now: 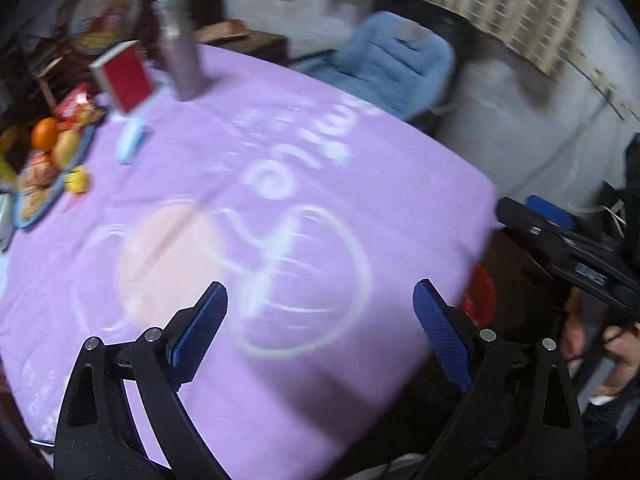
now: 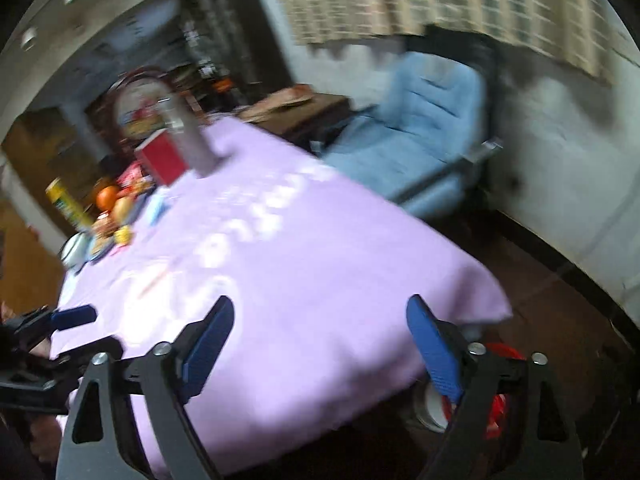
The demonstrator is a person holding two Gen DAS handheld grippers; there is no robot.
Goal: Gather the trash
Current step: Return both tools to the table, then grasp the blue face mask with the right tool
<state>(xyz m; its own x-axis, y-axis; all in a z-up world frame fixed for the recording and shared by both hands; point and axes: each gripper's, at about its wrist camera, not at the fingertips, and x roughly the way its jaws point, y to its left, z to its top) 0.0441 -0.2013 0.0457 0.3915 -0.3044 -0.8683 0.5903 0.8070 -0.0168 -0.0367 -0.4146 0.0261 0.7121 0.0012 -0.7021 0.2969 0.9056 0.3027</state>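
Note:
Both views are blurred. My left gripper [image 1: 320,286] hangs open over the purple tablecloth [image 1: 280,200], with nothing between its blue pads. My right gripper [image 2: 320,300] is open too, above the cloth's near corner, and holds nothing. At the cloth's far left lie a red snack packet [image 1: 78,106], a small light-blue box [image 1: 130,142] and a small yellow thing [image 1: 77,180]. A red container [image 1: 480,296] shows below the table's right edge, half hidden by the cloth; in the right wrist view the red container [image 2: 504,352] sits behind my right finger.
A silver bottle [image 1: 180,48] and an upright red box [image 1: 128,76] stand at the table's far side. A plate of fruit [image 1: 24,216] sits at the left edge, a yellow can [image 2: 68,204] beyond it. A blue chair [image 1: 392,64] stands behind the table.

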